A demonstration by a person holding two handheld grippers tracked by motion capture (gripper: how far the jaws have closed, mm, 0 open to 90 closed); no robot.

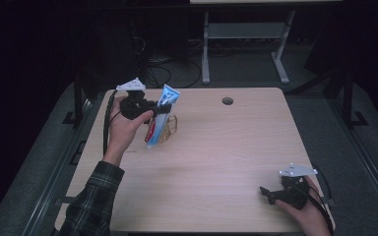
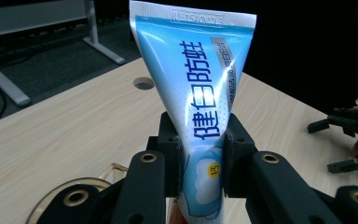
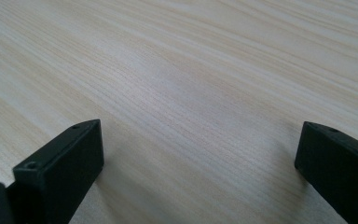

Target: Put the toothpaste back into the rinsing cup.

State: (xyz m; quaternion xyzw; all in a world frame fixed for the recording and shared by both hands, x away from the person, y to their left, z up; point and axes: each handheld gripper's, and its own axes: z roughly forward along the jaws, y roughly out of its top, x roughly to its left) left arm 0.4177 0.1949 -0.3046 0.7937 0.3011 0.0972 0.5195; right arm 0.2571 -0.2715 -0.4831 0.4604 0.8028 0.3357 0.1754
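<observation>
Left gripper (image 1: 161, 105) clamped on a blue-and-white toothpaste tube (image 1: 163, 109), pads pressing its lower body; tube stands nearly upright, crimped end up, cap end low, over the far-left part of the wooden table (image 1: 216, 162). Just below and beside the tube, a clear amber-tinted cup (image 1: 170, 129) stands on the table; whether the tube's lower end touches it, I cannot tell. Right gripper (image 1: 267, 192) rests low at the near-right edge, jaws spread wide with bare wood between them.
</observation>
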